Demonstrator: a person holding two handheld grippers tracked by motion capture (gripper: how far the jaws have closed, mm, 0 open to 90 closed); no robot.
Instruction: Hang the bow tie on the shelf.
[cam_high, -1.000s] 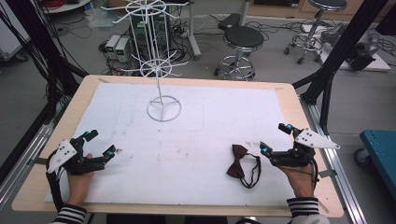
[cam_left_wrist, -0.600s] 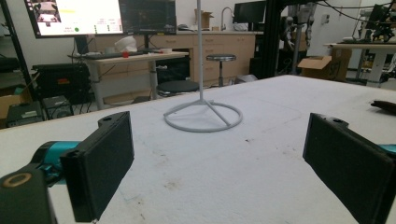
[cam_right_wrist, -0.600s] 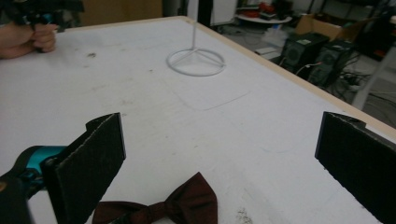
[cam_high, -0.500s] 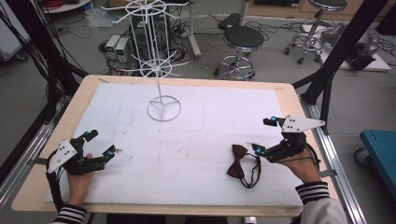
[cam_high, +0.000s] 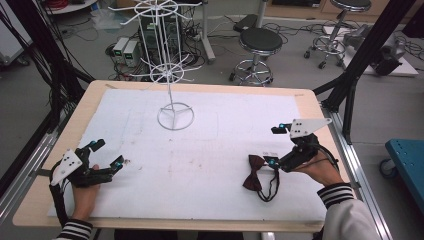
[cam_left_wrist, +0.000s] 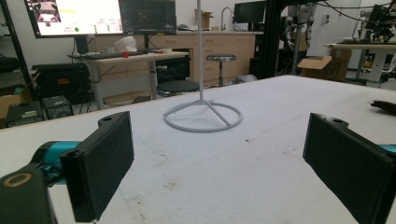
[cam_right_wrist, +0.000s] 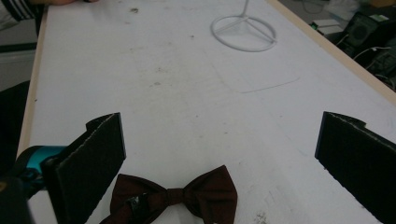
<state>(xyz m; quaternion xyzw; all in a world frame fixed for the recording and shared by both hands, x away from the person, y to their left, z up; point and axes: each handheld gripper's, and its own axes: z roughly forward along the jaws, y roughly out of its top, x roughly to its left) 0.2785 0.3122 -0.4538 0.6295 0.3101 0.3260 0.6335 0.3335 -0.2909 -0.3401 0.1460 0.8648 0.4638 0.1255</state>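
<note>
Right gripper view shows the bow tie (cam_right_wrist: 180, 197) flat on the tabletop (cam_right_wrist: 187, 93) before the right gripper (cam_right_wrist: 219, 154), fingers spread wide; soft, light cloth, best pinched at its knot; left gripper (cam_left_wrist: 219, 172) open too.

Bare white mat (cam_high: 220, 165) lies open between the grippers; the wire rack (cam_high: 175, 116) stands alone at the far middle, its base ring well apart from both; only the bow tie (cam_high: 254, 172) lies near the right gripper (cam_high: 275, 145), just before its spread jaws.
</note>
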